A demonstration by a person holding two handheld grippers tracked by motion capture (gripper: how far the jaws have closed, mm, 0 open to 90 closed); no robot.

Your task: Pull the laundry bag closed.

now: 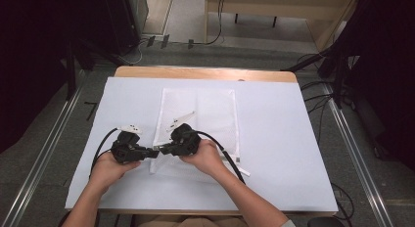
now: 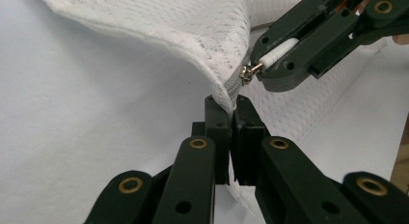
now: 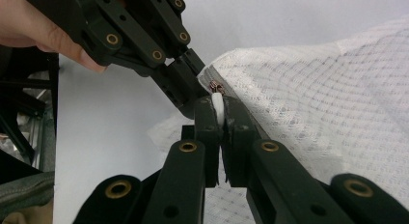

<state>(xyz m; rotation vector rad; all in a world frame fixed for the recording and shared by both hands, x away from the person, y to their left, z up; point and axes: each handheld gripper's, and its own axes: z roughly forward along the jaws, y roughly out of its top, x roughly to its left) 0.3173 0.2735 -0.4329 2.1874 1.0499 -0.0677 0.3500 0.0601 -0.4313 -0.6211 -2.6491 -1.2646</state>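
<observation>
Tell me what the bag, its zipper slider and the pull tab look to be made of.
Mesh bag: white woven netting, likely synthetic, matte; open holes show.
Zipper slider: small metal, shiny brassy glint.
Pull tab: smooth white, probably plastic, though possibly coated fabric.

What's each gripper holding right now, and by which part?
Left gripper pinches the white mesh zip bag by its corner edge beside the zipper end. Right gripper clamps the bag's white zipper pull tab.
</observation>
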